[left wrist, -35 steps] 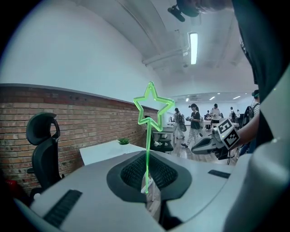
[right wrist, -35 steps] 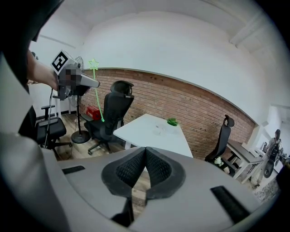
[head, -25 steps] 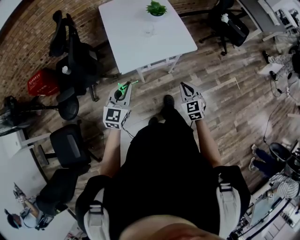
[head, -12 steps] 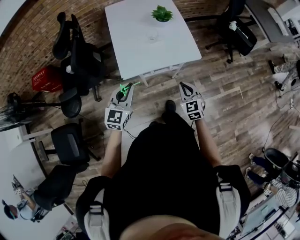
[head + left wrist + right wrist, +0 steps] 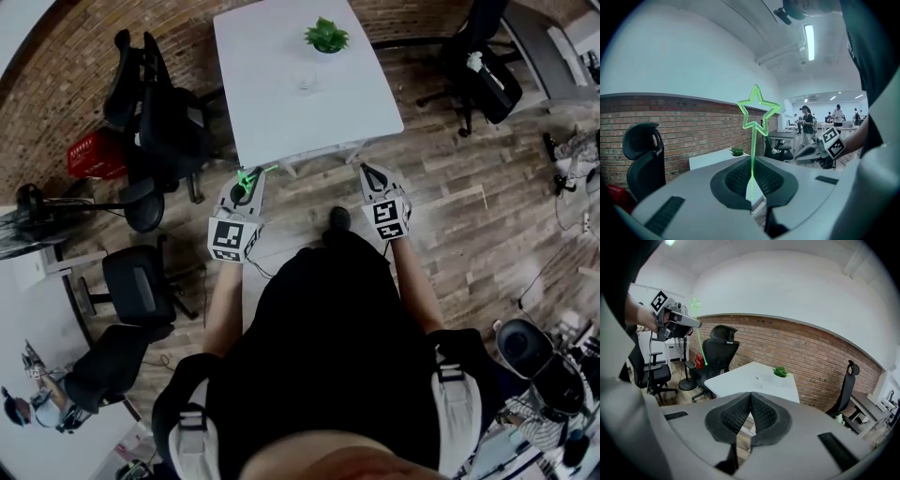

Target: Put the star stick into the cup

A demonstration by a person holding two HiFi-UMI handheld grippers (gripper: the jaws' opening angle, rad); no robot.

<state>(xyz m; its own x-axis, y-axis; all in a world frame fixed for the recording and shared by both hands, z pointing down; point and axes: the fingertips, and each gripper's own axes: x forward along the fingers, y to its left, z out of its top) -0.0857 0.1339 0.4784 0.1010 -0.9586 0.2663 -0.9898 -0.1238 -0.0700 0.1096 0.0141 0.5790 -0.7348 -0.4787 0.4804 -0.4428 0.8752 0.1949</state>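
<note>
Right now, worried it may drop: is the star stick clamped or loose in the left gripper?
Clamped. The left gripper has its fingers shut on the star stick, whose stem rises straight between them.

A white rectangular counter point(image 5: 272, 112) stands on a wood-plank floor point(image 5: 450, 187). At its 12 o'clock end in the head view sits a small green potted plant point(image 5: 326, 37). A clear cup point(image 5: 304, 80) stands at about 7 o'clock from the plant, near it but apart. On the floor, black office chairs point(image 5: 159, 112) stand at the counter's 9 o'clock, with a red crate point(image 5: 94, 155) beyond them. Another black chair point(image 5: 487, 70) stands at 3 o'clock.
</note>
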